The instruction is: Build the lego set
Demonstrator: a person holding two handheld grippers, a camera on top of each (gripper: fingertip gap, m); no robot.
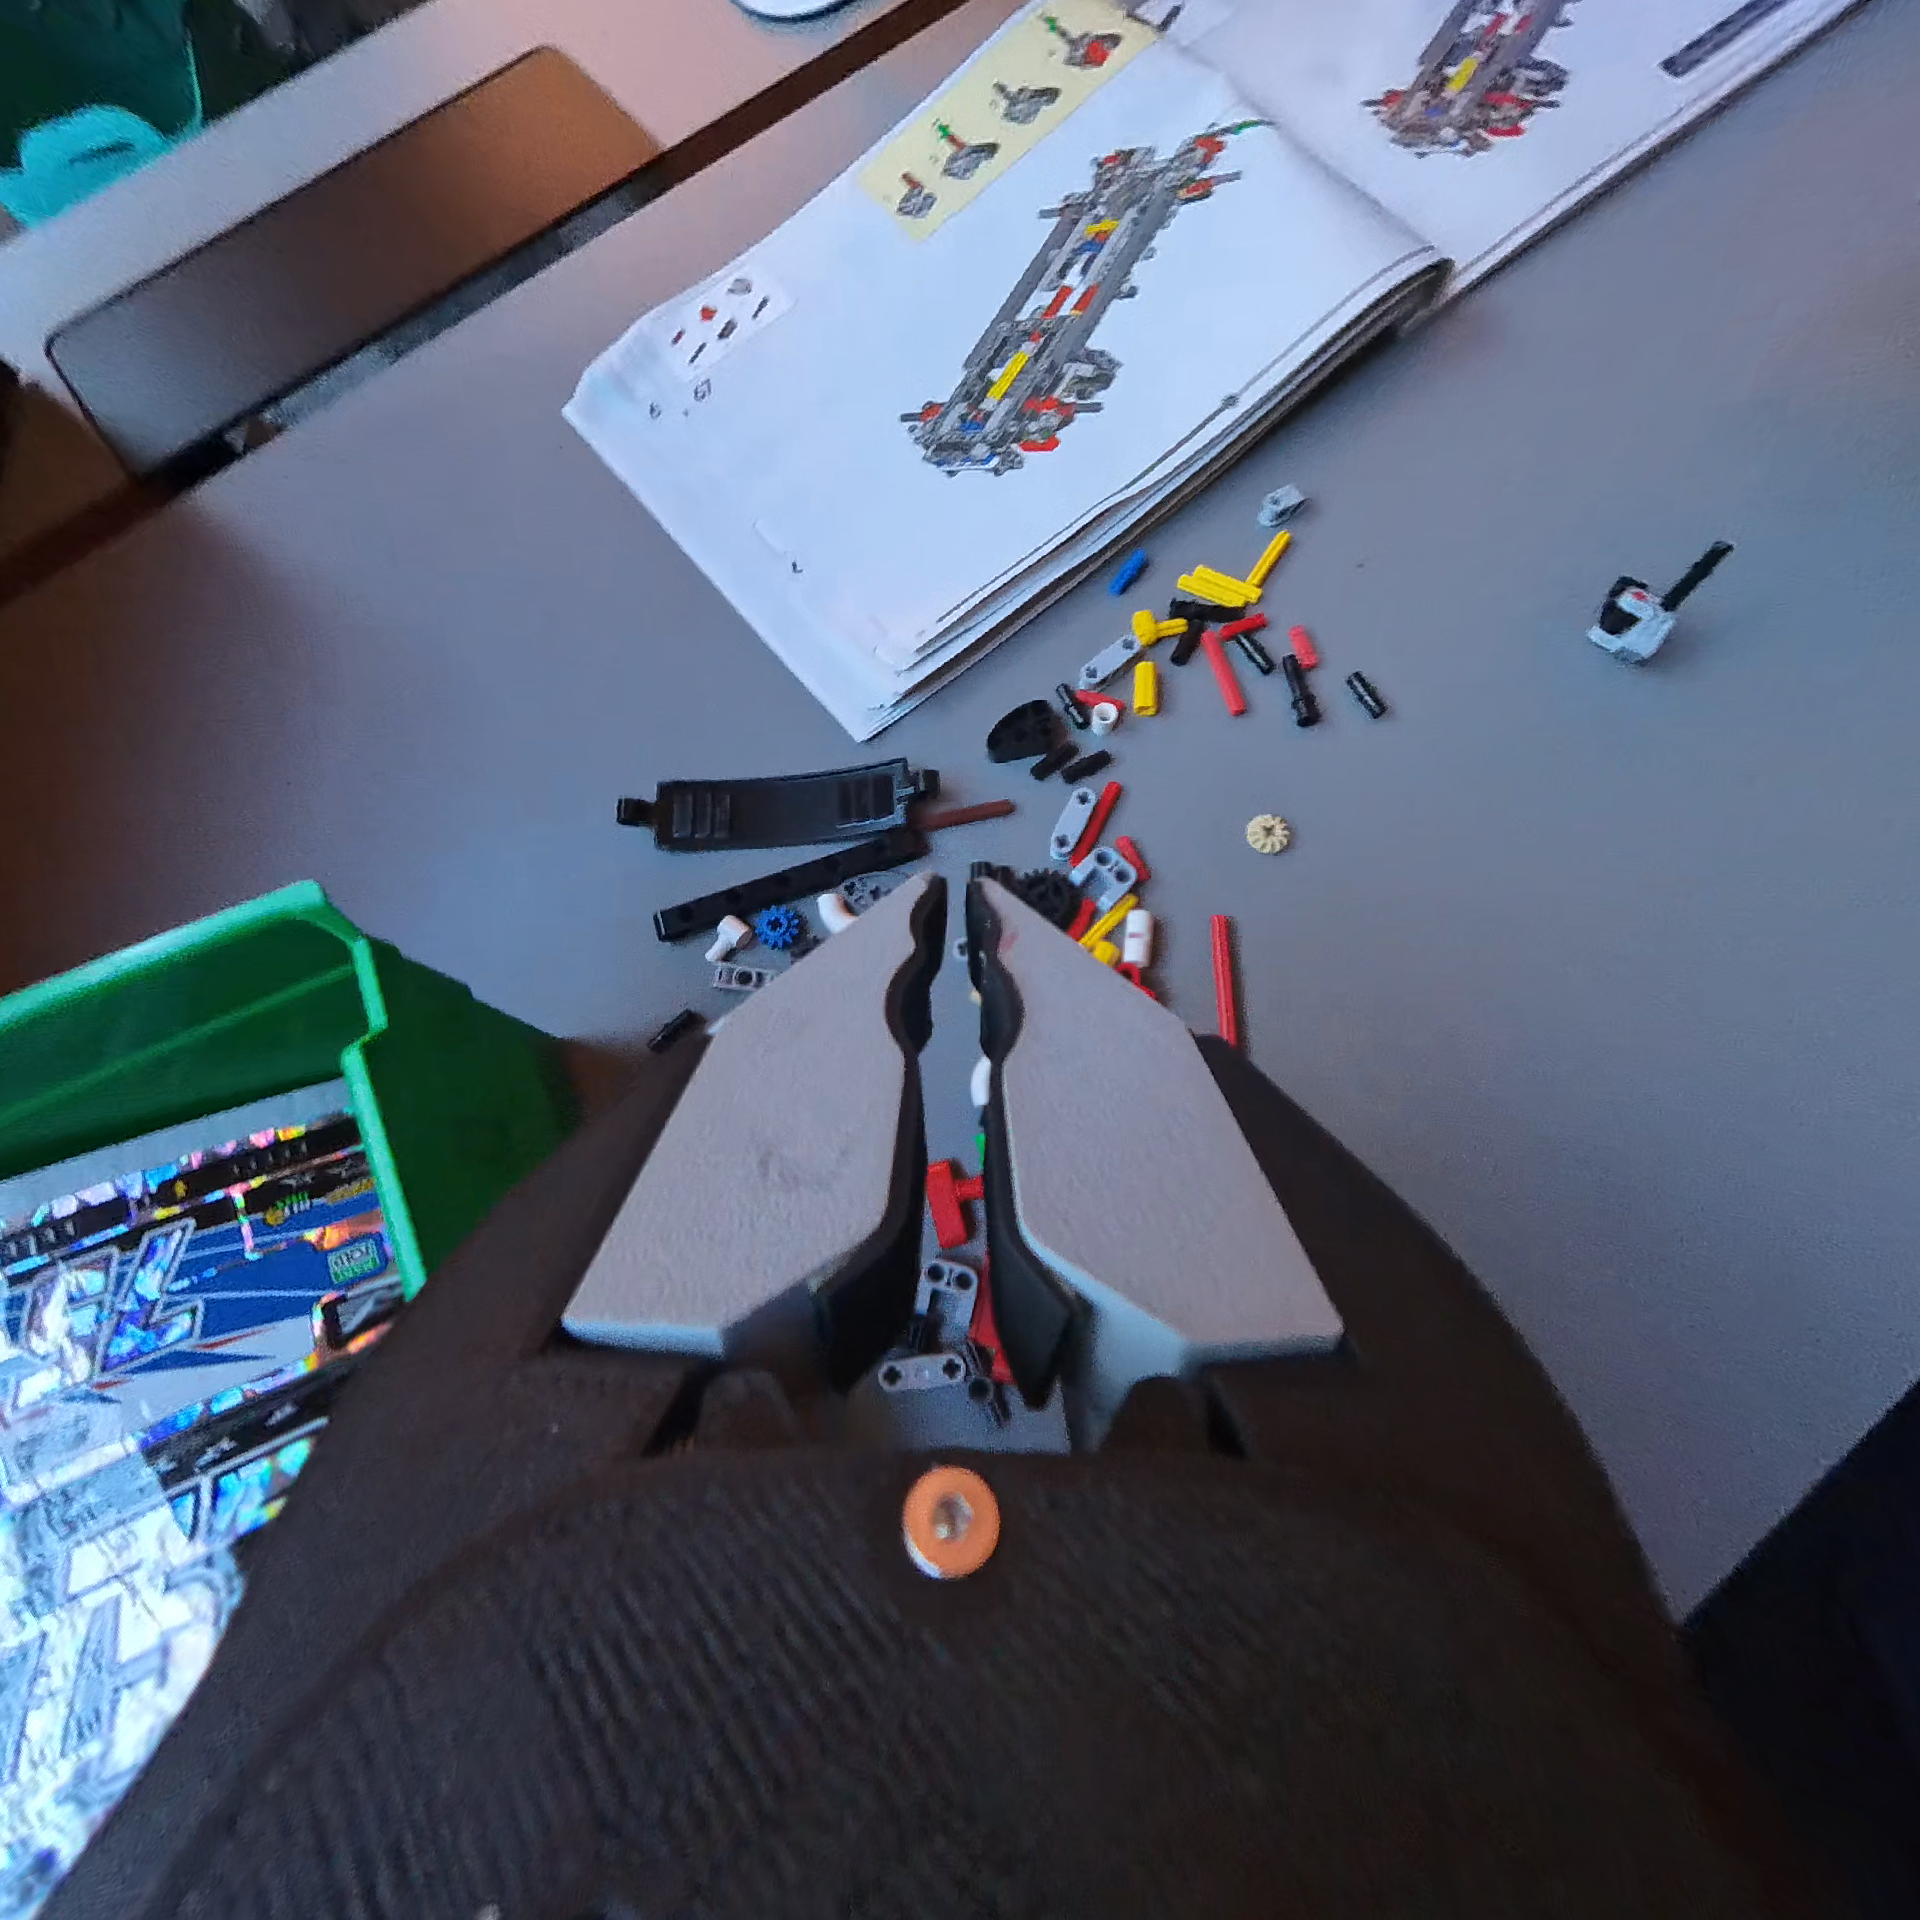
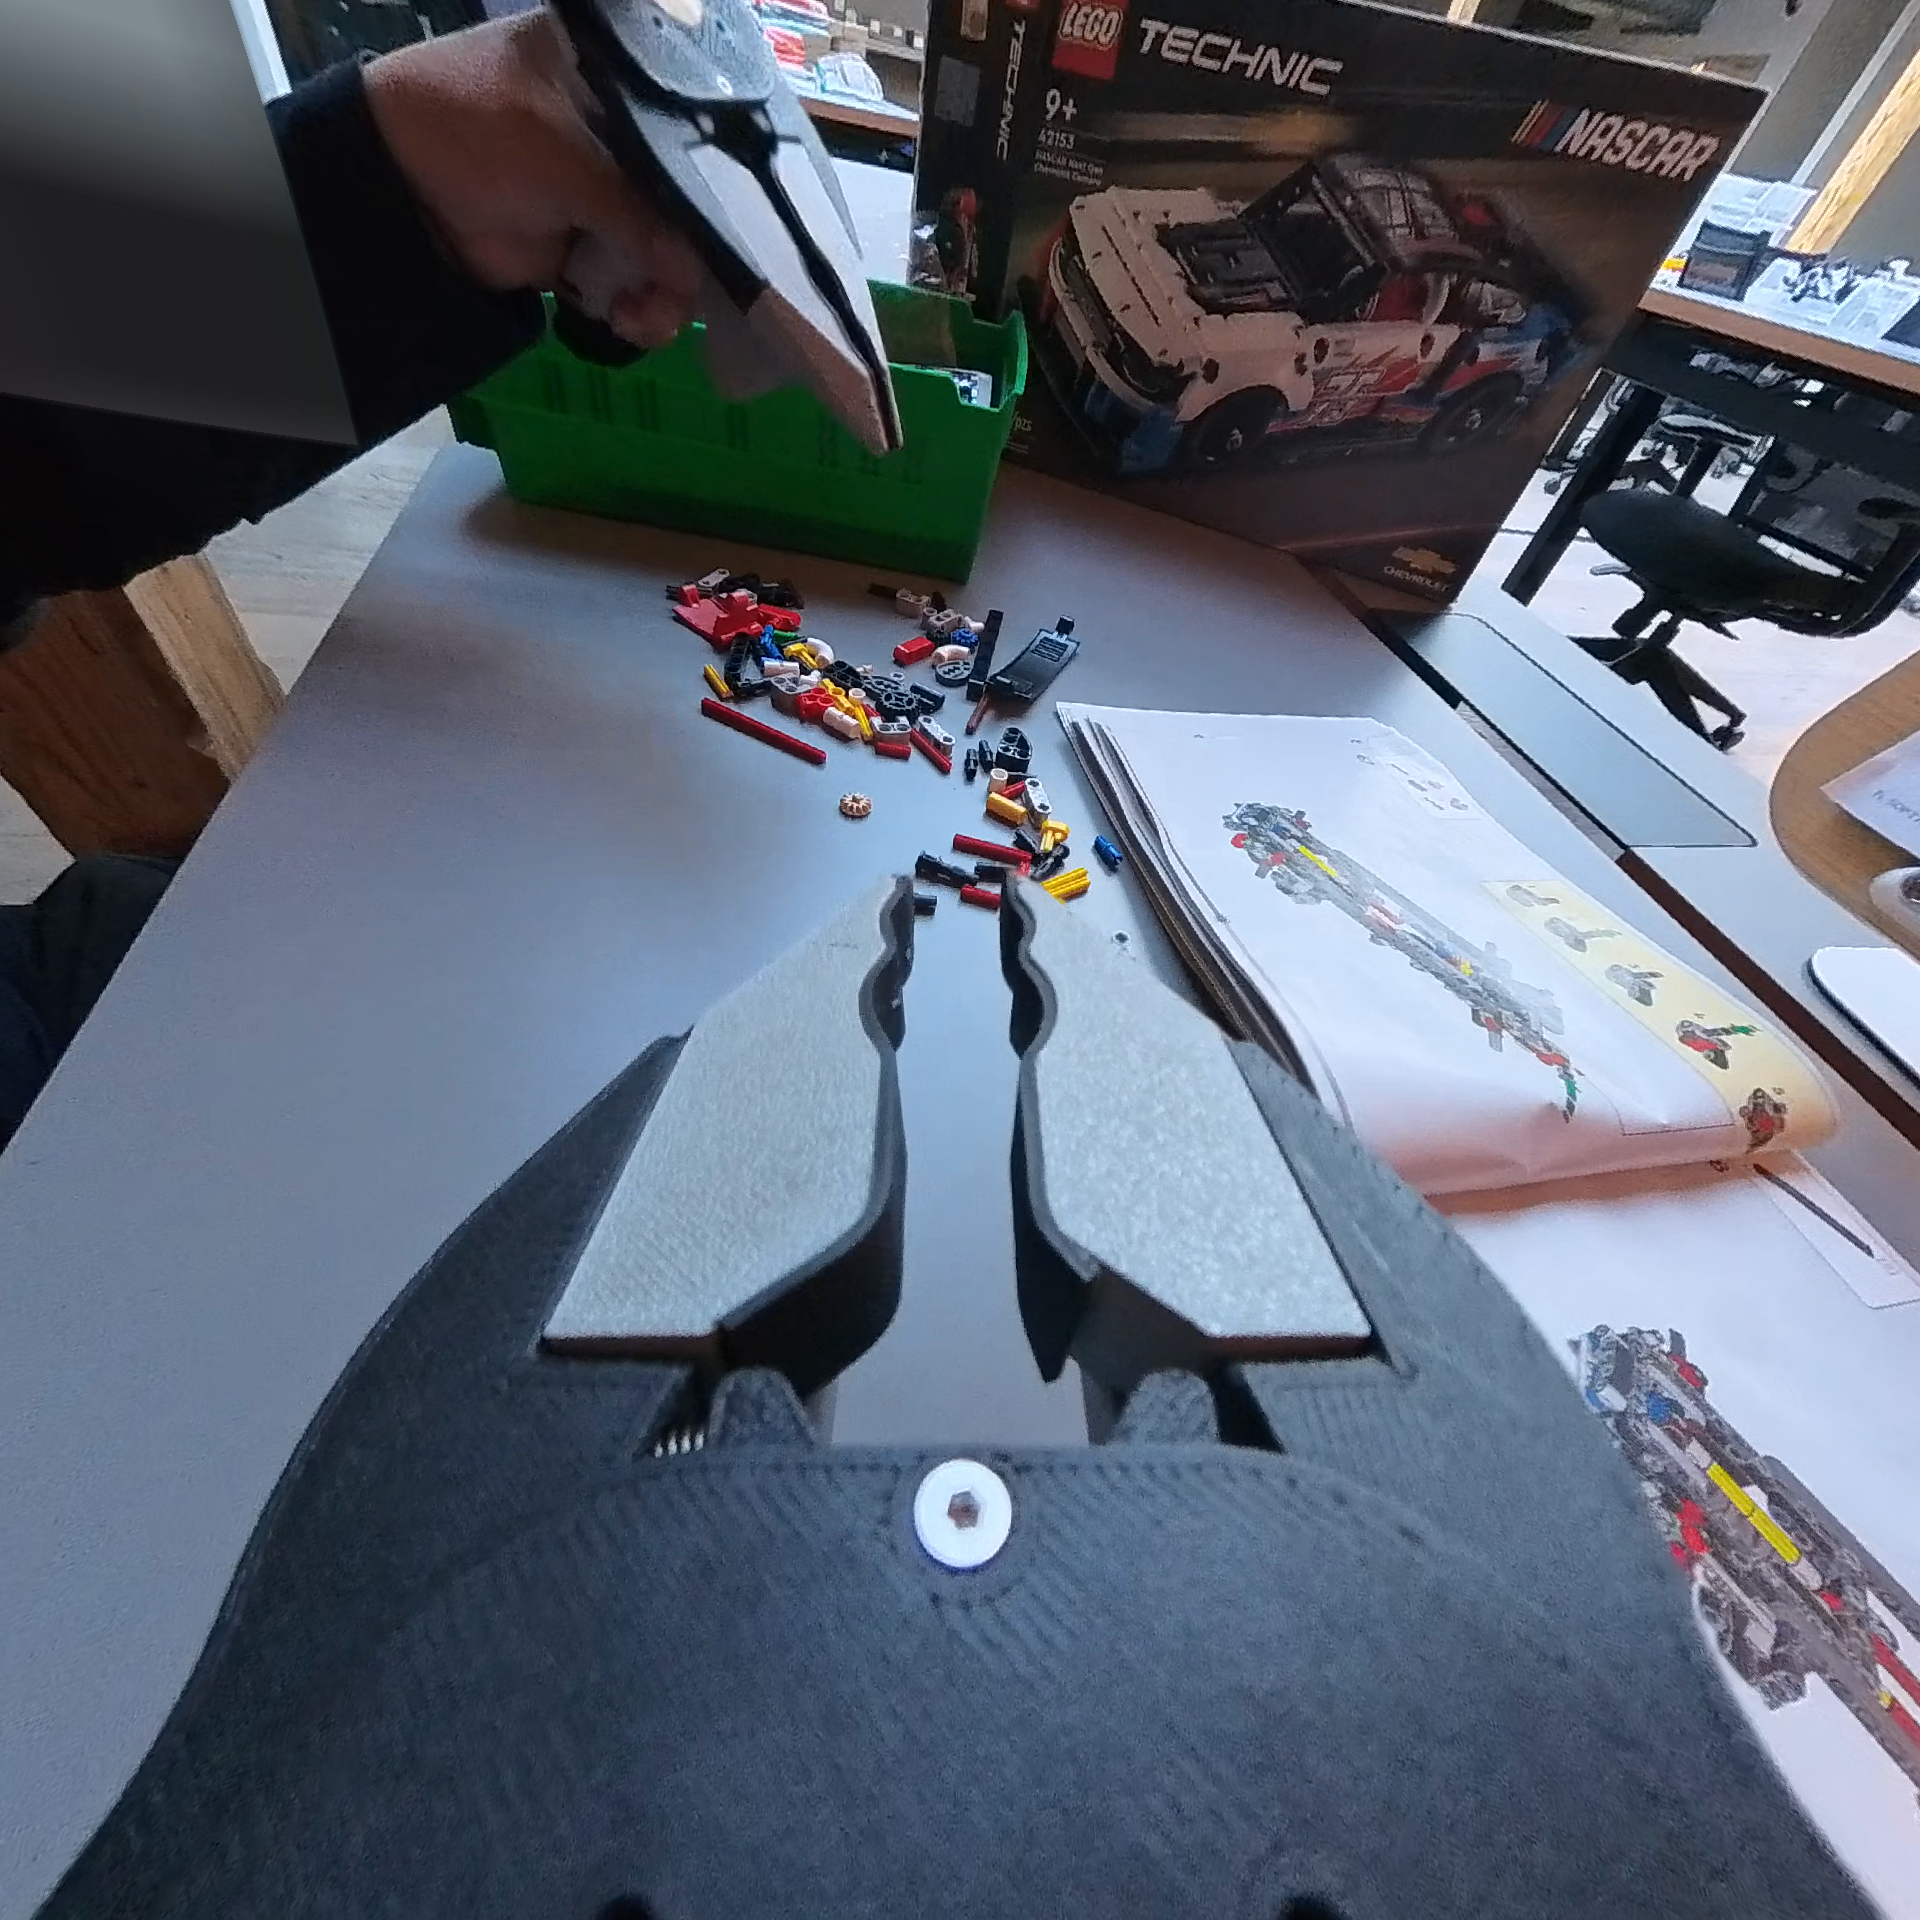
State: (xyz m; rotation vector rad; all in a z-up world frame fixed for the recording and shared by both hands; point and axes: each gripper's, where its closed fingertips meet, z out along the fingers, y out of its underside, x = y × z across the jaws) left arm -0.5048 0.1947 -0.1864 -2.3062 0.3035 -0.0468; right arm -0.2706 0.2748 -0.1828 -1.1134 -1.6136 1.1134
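Note:
A pile of small building parts [image 1: 1143, 665] in black, red, yellow, grey and blue lies on the grey table [image 1: 1558, 935]. It also shows in the right wrist view [image 2: 831, 686]. My left gripper [image 1: 958, 888] is shut, with nothing visible between its tips. A hand holds it in the air above the near end of the pile. The right wrist view shows the left gripper [image 2: 831, 343] raised in front of the green bin [image 2: 727, 468]. My right gripper [image 2: 956, 894] is open and empty, low over the table. Its tips are just short of a black pin [image 2: 940, 868] and a red pin [image 2: 982, 896].
An open instruction booklet [image 1: 1039, 312] lies beside the pile, and also shows in the right wrist view [image 2: 1403, 904]. The green bin [image 1: 208, 987] holds a shiny sticker sheet [image 1: 187, 1247]. A large set box [image 2: 1351, 260] stands behind. A small grey and white assembly [image 1: 1642, 613] and a tan gear [image 1: 1268, 833] lie apart. My right fingertips sit around 25 cm from my left ones. Left tips and right tips are each some 15 cm from the black pin [image 2: 940, 868]. Look for it in the left wrist view [image 1: 1298, 699] too.

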